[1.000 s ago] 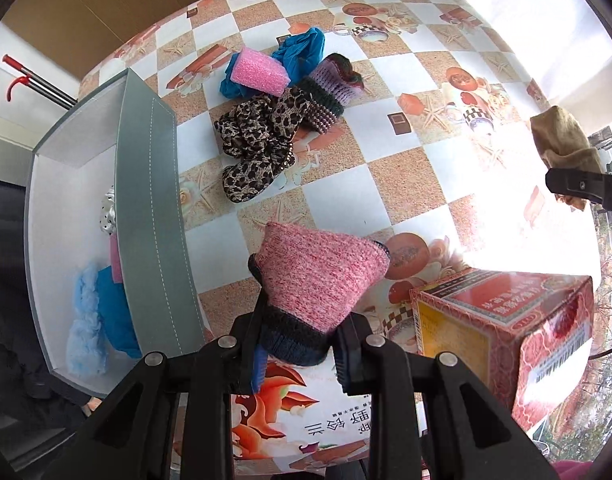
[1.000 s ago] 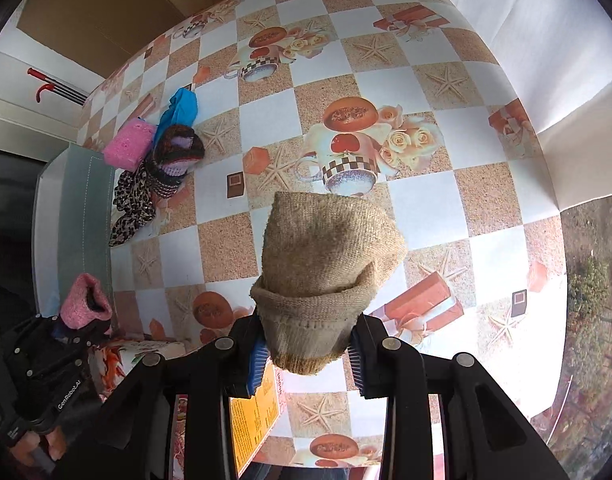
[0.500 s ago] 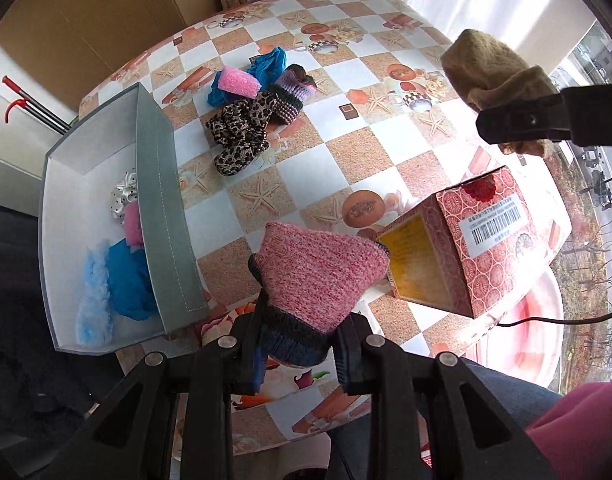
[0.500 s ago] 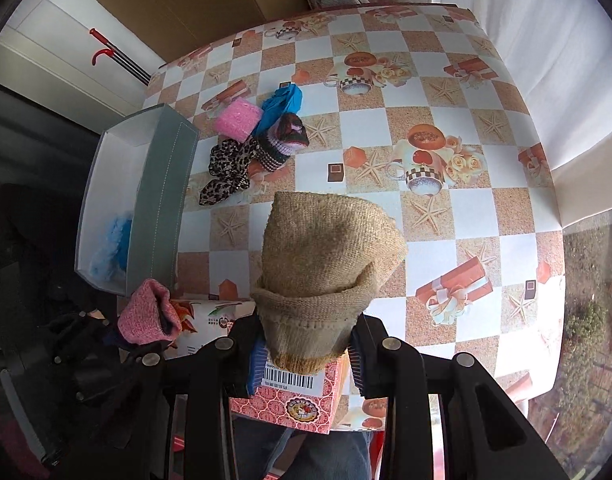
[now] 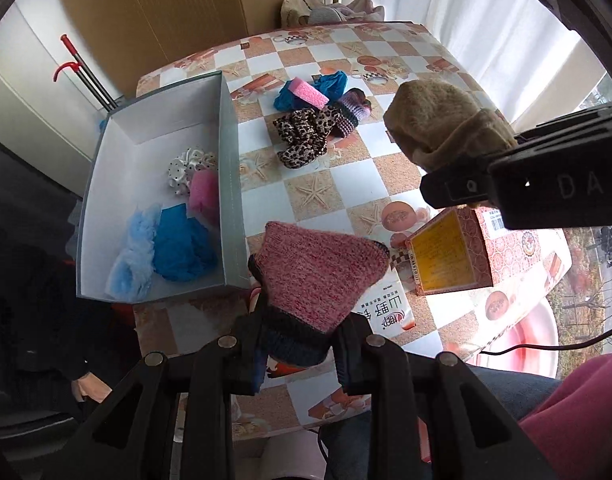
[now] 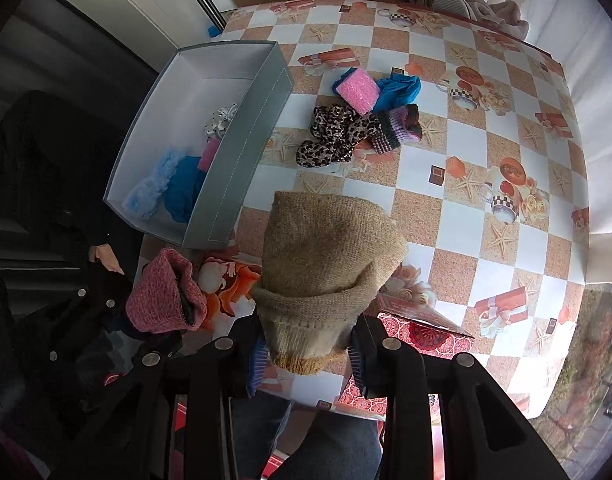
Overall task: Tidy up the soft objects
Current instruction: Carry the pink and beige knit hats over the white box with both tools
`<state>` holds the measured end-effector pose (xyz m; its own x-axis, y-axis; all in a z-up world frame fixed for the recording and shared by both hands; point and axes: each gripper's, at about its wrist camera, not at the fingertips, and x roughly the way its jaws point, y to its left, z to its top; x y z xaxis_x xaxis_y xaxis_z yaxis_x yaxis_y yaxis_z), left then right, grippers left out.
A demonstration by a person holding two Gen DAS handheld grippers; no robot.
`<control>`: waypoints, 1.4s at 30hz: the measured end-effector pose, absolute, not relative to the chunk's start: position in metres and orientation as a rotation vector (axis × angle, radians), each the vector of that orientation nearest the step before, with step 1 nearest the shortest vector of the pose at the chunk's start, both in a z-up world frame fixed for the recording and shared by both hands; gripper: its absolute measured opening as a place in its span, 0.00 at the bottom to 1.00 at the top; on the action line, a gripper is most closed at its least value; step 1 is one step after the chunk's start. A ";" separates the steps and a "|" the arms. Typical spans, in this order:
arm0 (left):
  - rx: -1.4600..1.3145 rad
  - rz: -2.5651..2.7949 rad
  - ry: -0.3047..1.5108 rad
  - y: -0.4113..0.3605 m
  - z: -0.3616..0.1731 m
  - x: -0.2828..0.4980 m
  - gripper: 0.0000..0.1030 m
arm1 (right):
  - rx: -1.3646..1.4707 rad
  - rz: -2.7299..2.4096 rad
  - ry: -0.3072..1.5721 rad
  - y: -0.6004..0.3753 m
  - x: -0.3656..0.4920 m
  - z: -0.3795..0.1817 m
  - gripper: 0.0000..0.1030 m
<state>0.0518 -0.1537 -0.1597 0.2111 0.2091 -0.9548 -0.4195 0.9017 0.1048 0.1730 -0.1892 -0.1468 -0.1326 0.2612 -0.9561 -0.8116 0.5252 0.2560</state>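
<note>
— So, from the left wrist's view, which way is the box from what it's carrying?

— The left gripper (image 5: 297,354) is clamped tight on the dark cuff of a pink sock (image 5: 318,276), toe pointing away from it. The grey box (image 5: 229,184) lies up and to the left of that sock, along the table's left edge, its long side running away from the camera. The near corner of the box is just beside the sock, so the left hand looks the nearer one.

— And the other hand?

— Its right gripper (image 5: 458,186) comes in from the right, over the table (image 5: 362,184), gripping a tan sock (image 5: 438,124). That one is well apart from the box, with the pile between.

— Count things for me.

— One box. Inside I make out four soft pieces: a spotted white one, a pink one, a blue one, a pale blue fluffy one. On the table a pile: a pink sponge (image 5: 308,94), a blue cloth, a leopard-print piece, a purple sock. One red carton (image 5: 450,258) near the front edge.

— Now the right wrist's view?

— The gripper there pinches the tan sock's cuff, jaws partly closed on it, toe away. The box sits up and left of it, open end toward the table's far-left corner; the pink sock hangs lower left, just below the box's near end. Same count of two held socks, one per hand.
</note>
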 end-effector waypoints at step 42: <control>-0.299 0.598 1.226 -0.124 -0.139 -0.002 0.29 | -0.715 1.135 1.405 -0.130 0.115 -0.151 0.34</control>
<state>-0.0017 -0.1243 -0.1392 0.2113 0.2663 -0.9405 -0.5766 0.8109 0.1000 0.1150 -0.1297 -0.1514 -0.1786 0.1811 -0.9671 -0.9072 0.3502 0.2331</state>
